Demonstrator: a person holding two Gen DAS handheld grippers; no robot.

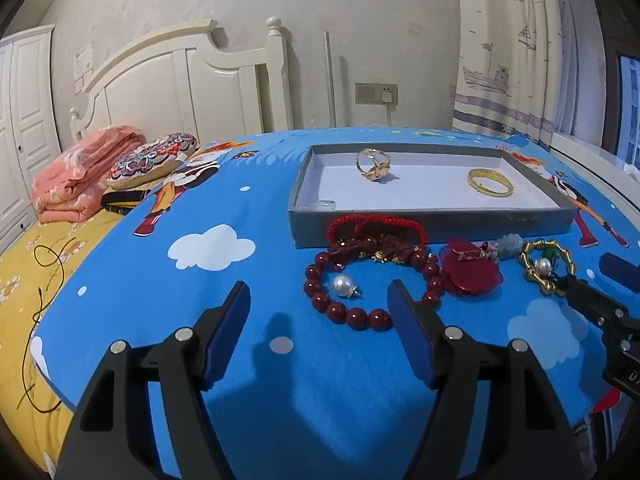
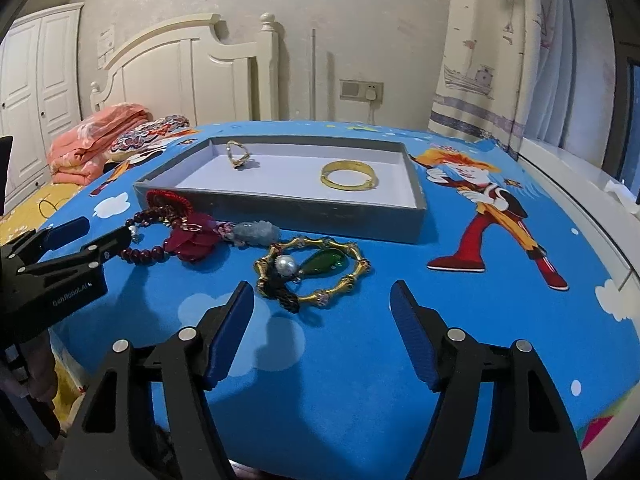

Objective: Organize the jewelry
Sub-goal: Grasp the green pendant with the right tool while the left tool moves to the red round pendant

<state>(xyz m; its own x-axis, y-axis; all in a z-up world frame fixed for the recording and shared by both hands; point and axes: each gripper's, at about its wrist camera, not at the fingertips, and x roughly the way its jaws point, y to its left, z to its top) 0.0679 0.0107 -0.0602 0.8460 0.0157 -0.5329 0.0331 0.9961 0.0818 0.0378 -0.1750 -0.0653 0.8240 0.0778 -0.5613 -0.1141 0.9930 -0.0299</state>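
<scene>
A table covered with a bright blue cartoon-print cloth (image 1: 224, 280) carries a shallow grey cardboard tray with a white floor (image 2: 280, 210). Inside the tray lie a plain gold bangle (image 2: 349, 175) toward the right and a gold ring with a crossed band (image 1: 373, 163) toward the back left; the two sit well apart.

In front of the tray's near wall a cluster of loose jewelry rests on the cloth. A dark red bead bracelet (image 1: 344, 312) lies in a loop with a single white pearl earring (image 1: 343, 285) inside it. Just behind it, touching the tray wall, is a braided red cord bracelet (image 1: 376, 226). To the right come a translucent red flower-shaped piece (image 1: 470, 272), then a pale grey-blue carved stone charm (image 2: 258, 233), and then a gold bamboo-jointed bangle (image 2: 316, 268) that encircles a second white pearl (image 2: 287, 265) and a green teardrop pendant (image 2: 322, 264); a black tasselled piece (image 2: 280, 294) overlaps its near left edge.

The left hand-held gripper (image 1: 318, 300) hovers over the near side of the bead bracelet with its blue-padded jaws spread and nothing between the pads; its right pad overlaps the loop in view. The right hand-held gripper (image 2: 322, 302) stands likewise open and empty just in front of the bamboo bangle.

A cream bed headboard (image 1: 180, 76) stands beyond the table.
</scene>
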